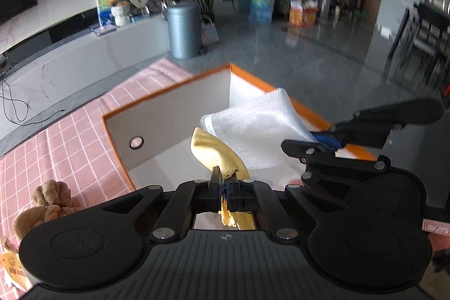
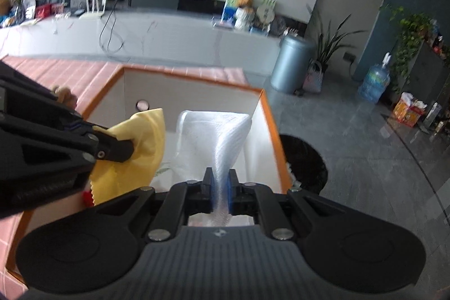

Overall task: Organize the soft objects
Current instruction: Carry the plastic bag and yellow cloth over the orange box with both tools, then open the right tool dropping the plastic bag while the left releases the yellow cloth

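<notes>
My left gripper (image 1: 224,179) is shut on a yellow cloth (image 1: 213,149) and holds it over the open orange-rimmed white box (image 1: 168,87). My right gripper (image 2: 220,187) is shut on a white mesh cloth (image 2: 216,131), also over the box (image 2: 194,78). The white cloth (image 1: 253,128) and the right gripper (image 1: 326,144) show in the left wrist view. The yellow cloth (image 2: 140,142) and the left gripper (image 2: 118,149) show in the right wrist view. A brown plush toy (image 1: 47,201) lies on the pink checked tablecloth (image 1: 64,137) left of the box.
A red item (image 2: 88,197) lies in the box bottom. A black bin (image 2: 303,162) stands on the floor right of the box. A grey trash can (image 1: 182,30), a water jug (image 1: 261,6) and a long white cabinet (image 1: 70,61) stand farther off.
</notes>
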A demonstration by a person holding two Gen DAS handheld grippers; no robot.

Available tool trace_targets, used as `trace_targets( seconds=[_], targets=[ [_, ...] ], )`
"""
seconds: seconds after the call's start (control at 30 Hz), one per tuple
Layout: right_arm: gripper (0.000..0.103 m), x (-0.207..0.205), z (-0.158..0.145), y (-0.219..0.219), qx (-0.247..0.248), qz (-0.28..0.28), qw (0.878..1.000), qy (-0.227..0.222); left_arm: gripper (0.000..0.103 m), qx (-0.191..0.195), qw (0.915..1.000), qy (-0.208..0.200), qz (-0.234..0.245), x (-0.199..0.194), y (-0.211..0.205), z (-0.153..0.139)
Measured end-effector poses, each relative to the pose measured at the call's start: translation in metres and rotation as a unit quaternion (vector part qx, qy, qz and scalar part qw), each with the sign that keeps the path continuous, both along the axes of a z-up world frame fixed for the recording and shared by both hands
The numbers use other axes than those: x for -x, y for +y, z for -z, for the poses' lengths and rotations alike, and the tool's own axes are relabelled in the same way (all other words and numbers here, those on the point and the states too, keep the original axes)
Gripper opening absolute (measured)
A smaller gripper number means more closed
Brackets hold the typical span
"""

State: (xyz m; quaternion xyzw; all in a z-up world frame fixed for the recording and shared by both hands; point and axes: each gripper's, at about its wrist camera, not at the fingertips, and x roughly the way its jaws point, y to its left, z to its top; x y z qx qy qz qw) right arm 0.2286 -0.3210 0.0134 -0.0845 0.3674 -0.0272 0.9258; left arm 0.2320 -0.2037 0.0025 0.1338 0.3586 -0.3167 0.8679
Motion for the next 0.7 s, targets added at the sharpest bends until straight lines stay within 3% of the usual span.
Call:
trace_targets(
  seconds=[0.23,0.47,0.57,0.63,0.7],
  targets=[
    [0.011,-0.008,0.019,-0.003,-0.008,0.0,0.999,0.047,0.004,-0.037,0.999,0.021,0.017,-0.006,-0.009,0.017],
    [0.018,-0.001,0.019,-0.001,-0.007,-0.004,0.999,0.049,0.009,-0.053,0.998,0.029,0.015,-0.006,-0.009,0.023],
    [0.031,0.003,0.015,0.0,-0.004,-0.009,0.999,0.041,0.02,-0.055,0.9979,0.031,0.013,-0.004,-0.007,0.022],
    [0.035,0.005,0.01,0.004,0.006,-0.013,0.999,0.034,0.035,-0.052,0.9982,0.028,0.011,-0.003,-0.006,0.018],
    [0.04,0.009,0.006,0.006,0.017,-0.015,0.999,0.027,0.042,-0.05,0.9985,0.019,0.007,-0.001,-0.004,0.015]
  ],
)
